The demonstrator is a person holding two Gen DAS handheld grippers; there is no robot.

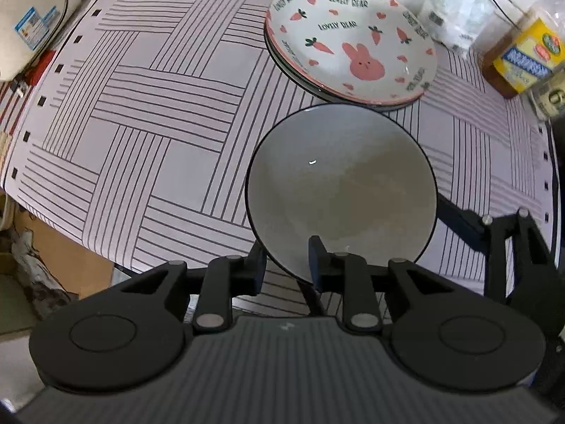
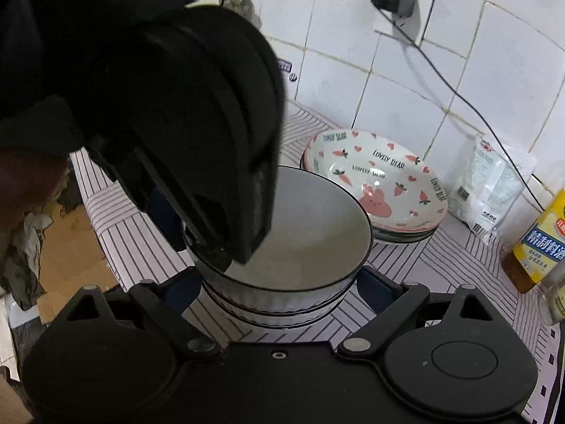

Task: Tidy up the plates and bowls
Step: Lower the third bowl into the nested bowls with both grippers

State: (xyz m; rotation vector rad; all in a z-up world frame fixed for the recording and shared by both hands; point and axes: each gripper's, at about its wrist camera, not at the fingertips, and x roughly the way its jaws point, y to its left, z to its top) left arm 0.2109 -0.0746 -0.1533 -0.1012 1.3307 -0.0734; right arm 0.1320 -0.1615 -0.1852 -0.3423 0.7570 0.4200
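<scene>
A grey bowl with a dark rim (image 1: 340, 187) sits on top of a stack of ribbed white bowls (image 2: 279, 304) on the striped cloth. My left gripper (image 1: 286, 265) has one finger inside and one outside the near rim, closed on it. In the right wrist view the left gripper (image 2: 226, 247) comes down onto the bowl's left rim. My right gripper (image 2: 279, 286) is open, its fingers on either side of the bowl stack without clearly touching. A stack of rabbit-and-carrot plates (image 1: 349, 42) lies behind the bowls and also shows in the right wrist view (image 2: 378, 183).
A white plastic bag (image 2: 491, 187) and a yellow-labelled bottle (image 2: 540, 240) stand at the right against the tiled wall. A white appliance (image 1: 31, 17) sits at the far left. The table's left edge drops to cardboard on the floor (image 1: 70, 258).
</scene>
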